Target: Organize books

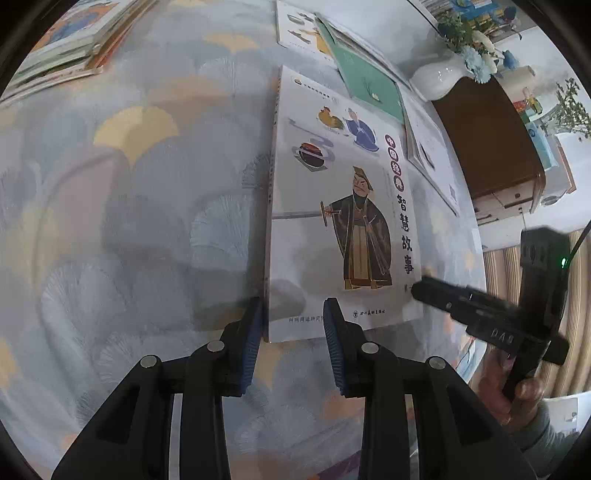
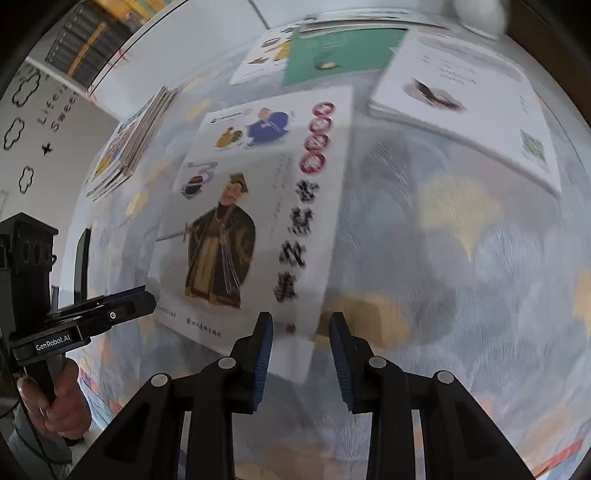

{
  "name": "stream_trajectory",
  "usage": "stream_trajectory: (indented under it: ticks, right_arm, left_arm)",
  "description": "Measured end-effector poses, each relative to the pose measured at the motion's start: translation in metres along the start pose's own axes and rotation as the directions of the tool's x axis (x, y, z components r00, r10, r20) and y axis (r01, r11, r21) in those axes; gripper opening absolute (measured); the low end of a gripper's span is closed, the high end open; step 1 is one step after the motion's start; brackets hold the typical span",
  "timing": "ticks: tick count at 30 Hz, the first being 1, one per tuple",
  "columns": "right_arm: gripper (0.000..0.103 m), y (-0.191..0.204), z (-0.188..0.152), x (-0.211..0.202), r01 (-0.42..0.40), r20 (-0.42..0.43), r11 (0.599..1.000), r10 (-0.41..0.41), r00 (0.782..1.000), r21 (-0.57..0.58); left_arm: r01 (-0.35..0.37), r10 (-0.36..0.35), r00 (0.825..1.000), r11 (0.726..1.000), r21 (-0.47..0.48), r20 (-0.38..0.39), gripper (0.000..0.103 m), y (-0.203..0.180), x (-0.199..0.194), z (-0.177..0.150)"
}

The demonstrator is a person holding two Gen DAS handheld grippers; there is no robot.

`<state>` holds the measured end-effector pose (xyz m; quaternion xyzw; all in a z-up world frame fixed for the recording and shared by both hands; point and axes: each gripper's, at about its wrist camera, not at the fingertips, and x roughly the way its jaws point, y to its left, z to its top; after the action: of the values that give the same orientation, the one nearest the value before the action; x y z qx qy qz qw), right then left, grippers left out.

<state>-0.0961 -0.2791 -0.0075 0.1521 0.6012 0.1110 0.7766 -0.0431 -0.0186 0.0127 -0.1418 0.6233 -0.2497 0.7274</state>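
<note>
A white picture book [image 1: 343, 206] with a robed man on its cover lies flat on the patterned tablecloth; it also shows in the right wrist view [image 2: 258, 221]. My left gripper [image 1: 293, 314] is open, its fingers straddling the book's near left corner. My right gripper [image 2: 301, 328] is open at the book's near right corner; it shows in the left wrist view [image 1: 436, 291] beside that edge. A stack of books [image 1: 62, 48] lies at the far left, also in the right wrist view [image 2: 129, 144]. A green book [image 1: 369, 85], a white book [image 1: 432, 155] and another picture book [image 1: 303, 29] lie beyond.
A white vase with blue flowers [image 1: 443, 74] stands at the table's far right edge. A brown wooden cabinet [image 1: 495, 147] stands beyond the table on the right. A bookshelf [image 2: 85, 48] is against the wall. The tablecloth [image 1: 147, 221] spreads left of the book.
</note>
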Motion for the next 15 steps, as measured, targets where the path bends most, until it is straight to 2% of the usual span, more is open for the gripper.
stream_trajectory:
  ticks: [2, 4, 5, 7, 8, 10, 11, 12, 15]
  right_arm:
    - [0.032, -0.001, -0.006, -0.001, -0.014, 0.021, 1.000, 0.014, 1.000, 0.022]
    - [0.032, -0.005, -0.009, 0.000, -0.019, 0.030, 0.999, 0.018, 0.999, 0.026]
    - [0.032, -0.006, -0.013, -0.002, -0.024, 0.032, 0.999, 0.024, 0.999, 0.024]
    - [0.032, -0.009, -0.013, -0.002, -0.057, 0.038, 0.998, 0.055, 0.998, 0.032]
    - [0.032, -0.011, -0.012, -0.002, -0.073, 0.040, 0.996, 0.071, 0.997, 0.043]
    - [0.032, -0.016, -0.012, -0.001, -0.112, 0.044, 0.991, 0.108, 0.993, 0.073]
    - [0.032, -0.019, -0.012, -0.002, -0.124, 0.046, 0.989, 0.120, 0.992, 0.084]
    - [0.032, -0.020, -0.013, -0.002, -0.134, 0.048, 0.987, 0.130, 0.990, 0.093]
    - [0.032, -0.024, -0.016, -0.005, -0.143, 0.052, 0.985, 0.138, 0.989, 0.101]
  left_arm:
    - [0.082, -0.083, 0.997, 0.996, -0.044, -0.007, 0.029, 0.004, 0.001, 0.002]
    - [0.187, -0.187, 0.982, 0.978, -0.091, 0.011, 0.029, 0.009, -0.003, 0.000]
    - [0.271, -0.270, 0.963, 0.957, -0.106, 0.027, 0.029, 0.006, -0.006, 0.000]
    - [0.361, -0.358, 0.933, 0.926, -0.107, 0.045, 0.029, -0.005, -0.010, -0.001]
    - [0.360, -0.356, 0.933, 0.929, -0.092, 0.051, 0.029, -0.012, -0.012, 0.000]
    - [0.296, -0.292, 0.955, 0.952, -0.073, 0.057, 0.026, -0.021, -0.008, 0.000]
    - [0.242, -0.238, 0.970, 0.968, -0.071, 0.053, 0.023, -0.023, -0.003, 0.000]
    - [0.197, -0.194, 0.980, 0.978, -0.072, 0.046, 0.012, -0.023, 0.001, 0.001]
    - [0.085, -0.083, 0.996, 0.994, -0.062, 0.037, 0.011, -0.024, 0.010, -0.003]
